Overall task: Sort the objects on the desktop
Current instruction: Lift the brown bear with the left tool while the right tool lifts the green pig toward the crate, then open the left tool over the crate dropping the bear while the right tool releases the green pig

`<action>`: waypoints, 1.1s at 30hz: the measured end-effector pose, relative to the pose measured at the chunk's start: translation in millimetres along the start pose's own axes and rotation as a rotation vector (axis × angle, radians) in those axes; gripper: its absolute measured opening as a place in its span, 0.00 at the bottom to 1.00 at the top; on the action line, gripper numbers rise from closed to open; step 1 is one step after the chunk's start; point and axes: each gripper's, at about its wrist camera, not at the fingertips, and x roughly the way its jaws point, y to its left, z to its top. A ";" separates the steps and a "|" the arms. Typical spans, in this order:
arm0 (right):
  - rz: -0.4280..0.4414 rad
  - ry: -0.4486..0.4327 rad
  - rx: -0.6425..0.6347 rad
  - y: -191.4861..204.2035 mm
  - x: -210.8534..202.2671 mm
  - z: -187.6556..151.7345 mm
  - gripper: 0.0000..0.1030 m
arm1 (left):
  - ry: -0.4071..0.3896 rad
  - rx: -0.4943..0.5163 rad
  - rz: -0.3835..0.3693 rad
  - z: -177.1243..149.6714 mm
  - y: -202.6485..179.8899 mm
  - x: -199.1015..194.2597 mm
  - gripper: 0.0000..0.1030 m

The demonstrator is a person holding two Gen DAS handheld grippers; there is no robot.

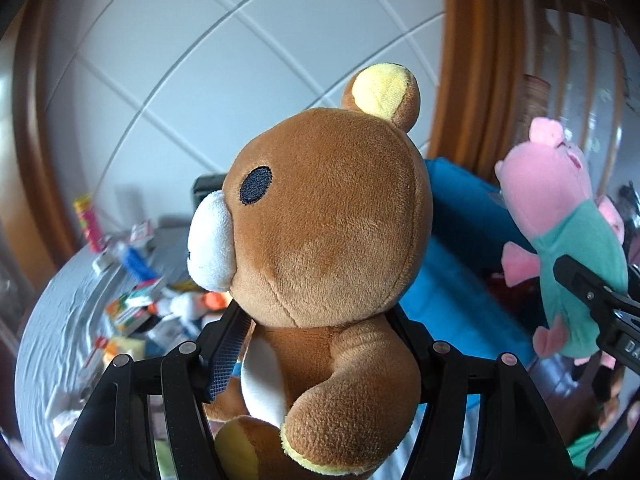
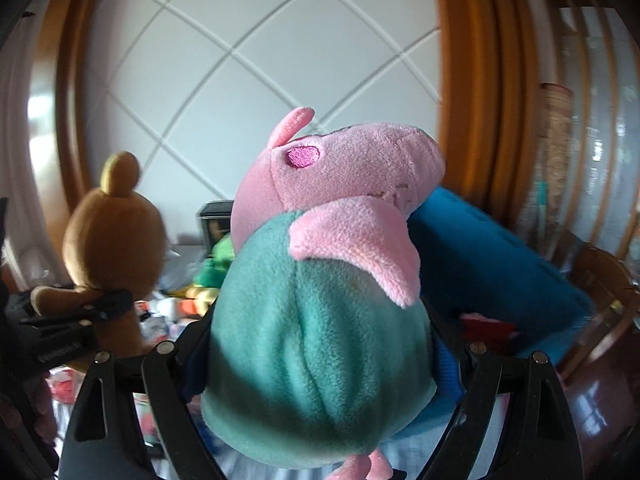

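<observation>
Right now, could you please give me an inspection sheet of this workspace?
Surface: table under a grey cloth, wrinkled.
Job's things: brown bear plush and pink pig plush, both held up off the table; blue fabric bin behind them.
Clutter: small boxes and packets strewn over the cloth, blurred.
Grippers: left hand-held gripper shut on the bear; right hand-held gripper shut on the pig.
Cables: nothing seen.
Surroundings: white panelled wall, wooden frame.

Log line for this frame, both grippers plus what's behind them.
left gripper: shut on brown bear plush | right gripper: shut on pink pig plush | both lifted | blue bin behind | table clutter below
</observation>
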 end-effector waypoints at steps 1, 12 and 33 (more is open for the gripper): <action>-0.010 0.000 0.009 -15.0 -2.0 -0.2 0.85 | -0.007 0.009 -0.011 2.8 -12.8 -0.3 0.64; -0.026 -0.006 -0.063 -179.3 -4.1 16.1 0.85 | -0.067 0.034 -0.020 47.2 -168.4 22.4 0.64; 0.086 0.347 -0.092 -260.0 143.8 -5.6 0.85 | 0.388 0.048 0.049 24.3 -258.8 180.6 0.64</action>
